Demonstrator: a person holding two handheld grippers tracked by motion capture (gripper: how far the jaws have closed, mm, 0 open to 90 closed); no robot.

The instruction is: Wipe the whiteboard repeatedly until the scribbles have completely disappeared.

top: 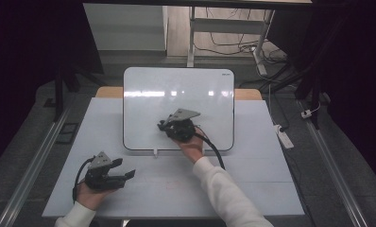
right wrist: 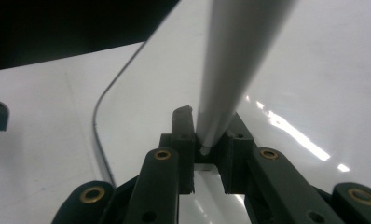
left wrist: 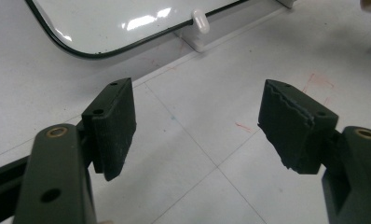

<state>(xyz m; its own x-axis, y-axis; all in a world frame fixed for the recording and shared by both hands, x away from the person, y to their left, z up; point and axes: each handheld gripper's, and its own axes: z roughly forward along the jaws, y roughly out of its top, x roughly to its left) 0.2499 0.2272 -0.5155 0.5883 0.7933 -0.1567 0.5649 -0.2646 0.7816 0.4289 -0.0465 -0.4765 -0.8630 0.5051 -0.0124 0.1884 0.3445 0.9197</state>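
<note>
A white whiteboard (top: 176,94) with a dark rim lies on the white table (top: 106,123), toward its far side. My right gripper (top: 162,125) hovers over the board's lower middle, jaws pointing left. In the right gripper view it (right wrist: 207,123) is shut on a grey-white pen-like rod (right wrist: 235,56) that stands up between the jaws over the board (right wrist: 314,70). My left gripper (top: 124,169) rests low at the table's front left, open, with nothing between its fingers. In the left gripper view its jaws (left wrist: 197,93) stand wide apart, facing the board's near corner (left wrist: 104,18).
A small white tab (top: 155,152) sticks out at the board's near edge, also seen as a white tab (left wrist: 200,23) ahead of the left jaws. Faint red marks (left wrist: 314,81) dot the table. Metal rails, a power strip (top: 284,136) and cables lie on the floor around.
</note>
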